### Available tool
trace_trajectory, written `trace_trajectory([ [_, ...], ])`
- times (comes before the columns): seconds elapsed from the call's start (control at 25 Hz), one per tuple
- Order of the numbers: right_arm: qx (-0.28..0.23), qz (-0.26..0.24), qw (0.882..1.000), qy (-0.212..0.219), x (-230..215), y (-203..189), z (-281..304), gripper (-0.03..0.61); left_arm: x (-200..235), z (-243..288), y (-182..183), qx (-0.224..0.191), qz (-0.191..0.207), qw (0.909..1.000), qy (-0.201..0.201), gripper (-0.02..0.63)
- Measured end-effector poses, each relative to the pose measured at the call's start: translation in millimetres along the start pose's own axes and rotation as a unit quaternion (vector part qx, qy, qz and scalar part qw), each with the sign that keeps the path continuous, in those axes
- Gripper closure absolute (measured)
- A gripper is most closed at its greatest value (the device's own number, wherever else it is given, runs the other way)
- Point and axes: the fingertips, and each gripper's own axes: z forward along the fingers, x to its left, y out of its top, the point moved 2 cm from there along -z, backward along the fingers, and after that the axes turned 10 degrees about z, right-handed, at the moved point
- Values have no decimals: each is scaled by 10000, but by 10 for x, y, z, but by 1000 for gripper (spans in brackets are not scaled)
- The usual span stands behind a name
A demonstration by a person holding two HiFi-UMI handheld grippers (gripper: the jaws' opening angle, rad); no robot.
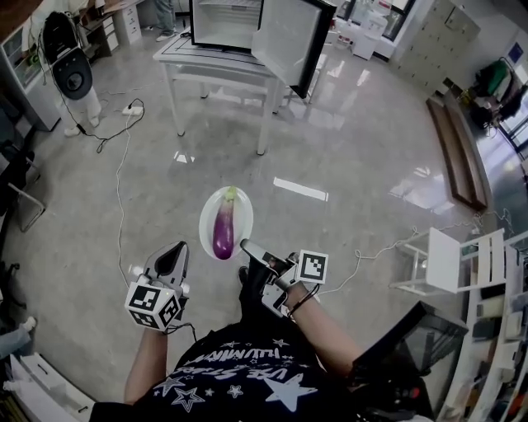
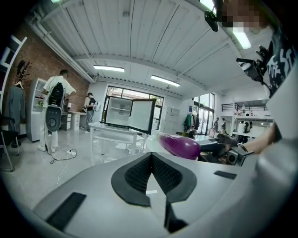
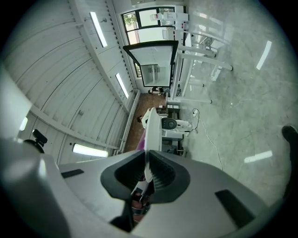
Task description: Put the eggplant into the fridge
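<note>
A purple eggplant (image 1: 223,229) lies on a white plate (image 1: 208,216) held above the floor. My right gripper (image 1: 246,246) is shut on the plate's near right rim; in the right gripper view the plate (image 3: 152,124) stands edge-on between the pads, with a sliver of eggplant (image 3: 141,144) beside it. My left gripper (image 1: 173,251) hangs left of the plate, shut and with nothing in it. The left gripper view shows the eggplant (image 2: 180,145) just right of its closed jaws (image 2: 151,155). Far ahead, the fridge (image 1: 227,21) stands on a white table (image 1: 214,62) with its door (image 1: 285,37) swung open.
A cable (image 1: 120,165) trails over the glossy floor on the left, near a black backpack-like unit (image 1: 70,62). A white rack (image 1: 445,260) stands at the right and a long bench (image 1: 458,152) behind it. A person (image 2: 56,97) stands by the far left wall.
</note>
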Motion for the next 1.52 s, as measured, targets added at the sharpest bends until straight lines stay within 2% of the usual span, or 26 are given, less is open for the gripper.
trace_trajectory([
  [0.16, 130, 4, 9999, 62, 47, 437, 264, 555, 208, 356, 166, -60, -51, 9998, 156, 606],
  [0.4, 231, 82, 9996, 142, 144, 1053, 525, 555, 374, 918, 502, -224, 101, 9996, 153, 604],
  [0.8, 478, 241, 9983, 228, 88, 1917, 683, 555, 557, 1730, 687, -215, 135, 9985, 494, 604],
  [0.96, 489, 367, 9980, 152, -7, 2104, 780, 555, 657, 1885, 724, -229, 21, 9979, 605, 604],
  [1.28, 514, 464, 9976, 10, -153, 2335, 1021, 554, 990, 2118, 675, -124, -44, 9982, 581, 604],
  [1.52, 429, 355, 9984, -94, -199, 2641, 1415, 555, 1411, 2473, 677, -175, -192, 9989, 381, 606],
])
